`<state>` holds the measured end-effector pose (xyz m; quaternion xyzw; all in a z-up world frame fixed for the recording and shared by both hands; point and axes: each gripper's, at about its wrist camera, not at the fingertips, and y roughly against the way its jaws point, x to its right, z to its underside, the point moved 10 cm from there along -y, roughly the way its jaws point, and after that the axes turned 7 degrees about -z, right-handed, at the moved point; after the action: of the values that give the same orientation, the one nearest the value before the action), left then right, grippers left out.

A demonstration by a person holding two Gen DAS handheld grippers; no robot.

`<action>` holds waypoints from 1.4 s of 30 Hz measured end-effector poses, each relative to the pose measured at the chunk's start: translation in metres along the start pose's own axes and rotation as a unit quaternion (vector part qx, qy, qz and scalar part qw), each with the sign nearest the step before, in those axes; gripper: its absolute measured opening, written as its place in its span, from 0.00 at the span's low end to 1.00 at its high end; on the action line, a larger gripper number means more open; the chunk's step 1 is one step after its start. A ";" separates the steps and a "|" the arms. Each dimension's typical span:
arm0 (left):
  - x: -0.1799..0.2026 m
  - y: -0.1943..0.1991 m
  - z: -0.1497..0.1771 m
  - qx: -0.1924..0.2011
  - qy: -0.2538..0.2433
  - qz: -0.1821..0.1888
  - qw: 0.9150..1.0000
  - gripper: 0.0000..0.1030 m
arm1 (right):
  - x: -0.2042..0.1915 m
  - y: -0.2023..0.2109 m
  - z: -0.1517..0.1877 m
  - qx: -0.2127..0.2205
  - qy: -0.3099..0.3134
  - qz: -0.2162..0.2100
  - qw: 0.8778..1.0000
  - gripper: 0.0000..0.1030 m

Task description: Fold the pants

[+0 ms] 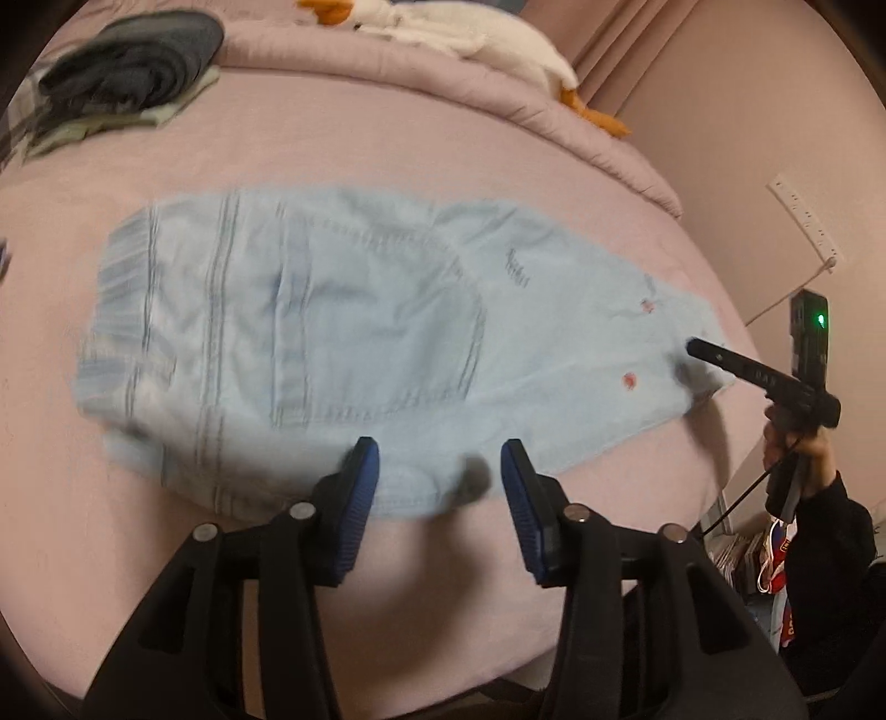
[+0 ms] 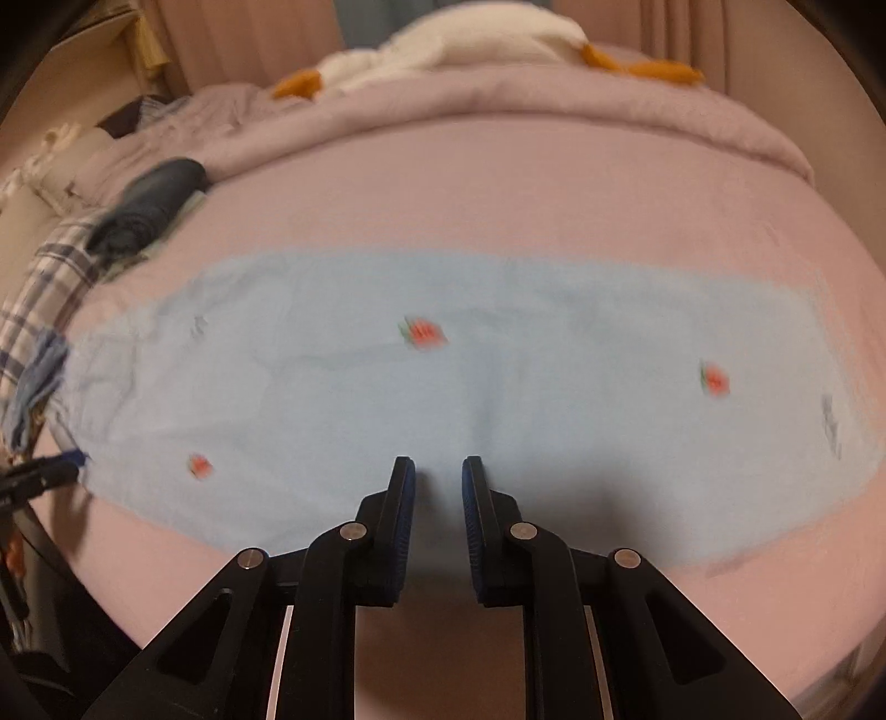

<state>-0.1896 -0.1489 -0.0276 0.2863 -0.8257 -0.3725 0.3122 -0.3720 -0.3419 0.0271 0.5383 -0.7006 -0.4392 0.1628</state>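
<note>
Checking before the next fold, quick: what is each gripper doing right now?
Left gripper: open, nothing between its fingers, above the near edge of the pants.
Right gripper: narrowly open, holding nothing, over the pants.

The pants (image 2: 443, 387) are pale blue, dotted with small red-and-green watermelon motifs (image 2: 423, 332), on a pink bedsheet (image 2: 498, 194). Beyond the pants, the stuffed goose (image 2: 470, 39) is white with orange feet. Left of the pants lie dark grey folded clothes (image 2: 149, 202) and a blue-and-white plaid cloth (image 2: 50, 277).
</note>
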 end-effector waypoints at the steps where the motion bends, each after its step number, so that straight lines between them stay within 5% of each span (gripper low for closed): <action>1: 0.005 0.000 -0.008 0.011 -0.004 0.005 1.000 0.56 | -0.011 0.000 -0.011 0.008 0.001 -0.026 1.000 0.16; 6: 0.013 -0.023 -0.046 0.035 -0.002 0.010 0.999 0.62 | -0.071 -0.035 -0.065 0.015 0.003 -0.131 0.991 0.21; 12: -0.016 -0.059 -0.050 0.001 0.016 -0.016 1.000 0.60 | -0.123 -0.094 -0.110 -0.037 0.033 -0.144 0.988 0.21; 20: -0.021 -0.051 -0.041 0.023 0.002 0.007 1.000 0.58 | -0.141 -0.135 -0.083 -0.174 0.034 -0.153 0.972 0.21; 23: -0.021 -0.051 -0.041 0.025 0.003 0.013 1.000 0.58 | -0.155 -0.125 -0.075 -0.189 0.046 -0.190 0.962 0.21; 25: -0.023 -0.053 -0.044 0.021 0.008 0.016 1.000 0.58 | -0.159 -0.122 -0.068 -0.195 0.084 -0.174 0.962 0.16; 26: -0.019 -0.057 -0.047 0.019 0.012 0.017 1.000 0.58 | -0.159 -0.122 -0.067 -0.192 0.105 -0.159 0.963 0.09; 33: -0.019 -0.057 -0.048 0.019 0.017 0.023 0.999 0.58 | -0.156 -0.141 -0.084 -0.140 0.147 -0.082 0.976 0.06; 37: -0.019 -0.056 -0.048 0.019 0.016 0.020 0.999 0.58 | -0.155 -0.144 -0.090 -0.125 0.129 -0.088 0.980 0.05; 42: -0.017 -0.057 -0.052 0.017 0.021 0.009 1.000 0.58 | -0.143 -0.106 -0.117 -0.042 0.090 -0.084 0.991 0.05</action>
<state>-0.1270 -0.1911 -0.0505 0.2914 -0.8278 -0.3498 0.3278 -0.1722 -0.2690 0.0439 0.6257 -0.6158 -0.4301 0.2106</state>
